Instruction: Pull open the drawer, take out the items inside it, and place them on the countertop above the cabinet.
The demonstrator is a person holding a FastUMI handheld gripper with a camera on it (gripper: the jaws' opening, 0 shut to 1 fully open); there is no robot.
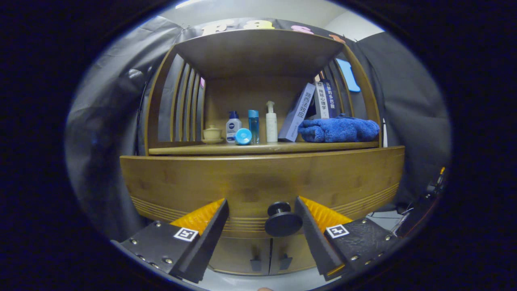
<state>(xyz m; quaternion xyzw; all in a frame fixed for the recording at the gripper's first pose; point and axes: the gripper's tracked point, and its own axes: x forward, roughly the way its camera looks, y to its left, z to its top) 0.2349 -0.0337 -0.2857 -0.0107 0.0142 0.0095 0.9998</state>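
Note:
A wooden cabinet faces me, its drawer front (262,182) a wide curved panel with grooves along the bottom. The drawer looks closed. A round dark knob (282,220) sticks out of it low down. My gripper (260,206) is open, the knob sitting between the fingers, closer to the right finger (311,226) than to the left finger (210,228). Neither finger touches the knob. The countertop (262,148) runs just above the drawer. What is inside the drawer is hidden.
On the countertop stand a small lidded cup (212,133), a white bottle with blue cap (233,126), a blue round lid (243,136), a blue tube (253,125), a white pump bottle (271,123), leaning books (299,111) and a blue towel (339,129). Two lower doors (268,254) lie below the drawer.

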